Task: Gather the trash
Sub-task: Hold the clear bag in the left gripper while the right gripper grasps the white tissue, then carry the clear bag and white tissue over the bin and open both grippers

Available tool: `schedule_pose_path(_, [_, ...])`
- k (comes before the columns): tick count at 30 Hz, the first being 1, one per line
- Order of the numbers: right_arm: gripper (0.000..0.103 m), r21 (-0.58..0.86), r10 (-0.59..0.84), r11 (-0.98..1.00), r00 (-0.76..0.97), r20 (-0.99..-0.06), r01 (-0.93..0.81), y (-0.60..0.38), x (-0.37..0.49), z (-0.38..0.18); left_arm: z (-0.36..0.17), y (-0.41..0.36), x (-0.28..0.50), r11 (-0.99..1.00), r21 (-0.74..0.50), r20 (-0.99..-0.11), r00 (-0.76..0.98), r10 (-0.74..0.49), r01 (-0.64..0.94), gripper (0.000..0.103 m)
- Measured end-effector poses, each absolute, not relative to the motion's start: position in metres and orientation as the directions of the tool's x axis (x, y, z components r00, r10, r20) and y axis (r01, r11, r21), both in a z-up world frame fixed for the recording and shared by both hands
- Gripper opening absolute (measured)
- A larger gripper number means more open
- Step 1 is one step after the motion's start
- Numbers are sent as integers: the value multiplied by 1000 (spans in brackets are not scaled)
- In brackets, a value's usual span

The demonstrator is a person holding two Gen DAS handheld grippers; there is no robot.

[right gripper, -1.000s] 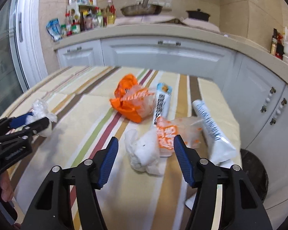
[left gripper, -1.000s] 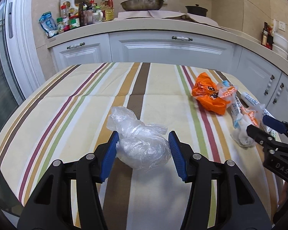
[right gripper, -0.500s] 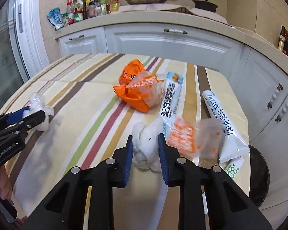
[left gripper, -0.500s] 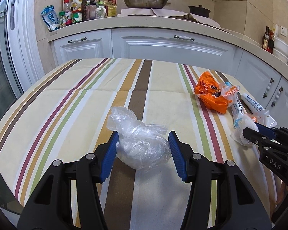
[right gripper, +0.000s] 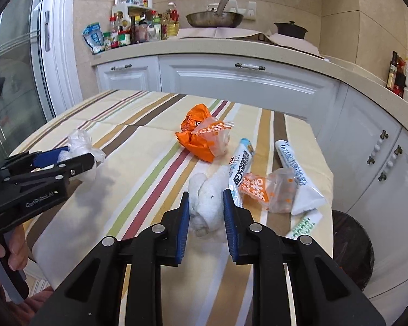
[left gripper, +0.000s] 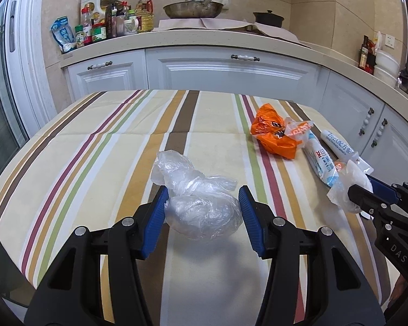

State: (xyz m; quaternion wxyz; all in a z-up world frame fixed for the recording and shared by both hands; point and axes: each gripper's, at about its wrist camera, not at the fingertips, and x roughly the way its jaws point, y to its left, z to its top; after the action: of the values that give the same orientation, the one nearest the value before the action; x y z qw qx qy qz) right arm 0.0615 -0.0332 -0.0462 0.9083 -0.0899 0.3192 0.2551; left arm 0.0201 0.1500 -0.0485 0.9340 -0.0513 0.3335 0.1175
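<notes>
Fig.: two-handed trash pickup on a striped-cloth surface. L claw grips a crumpled clear plastic bag, pads pressed on both flanks w/ the bag's knotted tail trailing fwd toward the surface centre. R claw has just been closing and now pinches a wad of white tissue between its blue pads; the wad sits at the near right part of the surface, touching a white-and-blue wrapper and just beside a clear orange-printed packet. Further back lie an orange bag and a white tube-shaped pack; a dark round bin stands on the floor beside the surface's right edge, prob. the drop point. Risks: the tissue is soft and held only at its middle, so a loose lobe may tear or slip out on lifting; the neighbouring packet touches it and may be dragged off the edge; the slick film in the L claw can creep out if squeezed unevenly; the cloth may ride up w/ either item. Pose: both claws point fwd and slope downward toward the surface, roughly side by side, L claw visible at the left of the right-wrist view w/ a person's fingers on its handle.
</notes>
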Motion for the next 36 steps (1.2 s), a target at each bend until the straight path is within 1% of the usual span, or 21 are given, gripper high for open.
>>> schedule_pose_path(2, [25,17,418,854,666,-618,-520,-39,59,-46,-49,146,20,969,-12,-638,748,182,-246,51])
schedule_pose_path(6, [25,11,399,861,661,-636,-509,-45,58,-53,-50,141,18,972,-10,-641,747,175,-236,51])
schedule_pose_path(7, [27,12,396,860,654,-645,-510,-46,57,-56,-50,139,18,972,-8,-641,747,174,-233,51])
schedule_pose_path(9, [38,14,391,862,647,-655,-507,-47,54,-60,-50,138,18,973,-8,-643,746,171,-231,51])
schedule_pose_path(10, [49,13,388,863,646,-658,-505,-48,53,-62,-51,137,18,973,-8,-644,745,171,-230,51])
schedule_pose_path(11, [55,6,380,865,649,-659,-501,-48,51,-63,-51,137,18,973,-8,-645,744,171,-230,51])
schedule_pose_path(13, [57,-8,369,867,654,-661,-498,-47,49,-64,-51,137,18,973,-6,-646,743,171,-230,51])
schedule_pose_path(18, [58,4,368,867,636,-678,-497,-49,49,-70,-52,137,19,973,-6,-648,742,172,-232,51])
schedule_pose_path(19, [55,10,373,866,632,-680,-500,-48,49,-71,-53,136,19,973,-7,-650,740,173,-233,51])
schedule_pose_path(20, [48,19,382,862,623,-682,-507,-48,49,-72,-55,136,19,972,-7,-652,738,172,-233,51])
schedule_pose_path(21, [42,26,388,859,617,-685,-511,-47,50,-72,-55,136,19,972,-7,-654,737,173,-234,51])
schedule_pose_path(22, [32,32,394,856,611,-686,-516,-46,49,-73,-56,136,19,972,-6,-655,735,174,-236,51])
schedule_pose_path(23, [26,34,398,853,605,-690,-521,-45,50,-74,-57,136,19,972,-6,-656,734,175,-236,51])
schedule_pose_path(28, [22,41,407,851,607,-682,-524,-47,47,-73,-58,137,18,971,-6,-658,732,176,-240,51])
schedule_pose_path(36, [21,45,432,850,646,-629,-525,-54,39,-53,-45,136,13,970,-8,-630,755,184,-243,51])
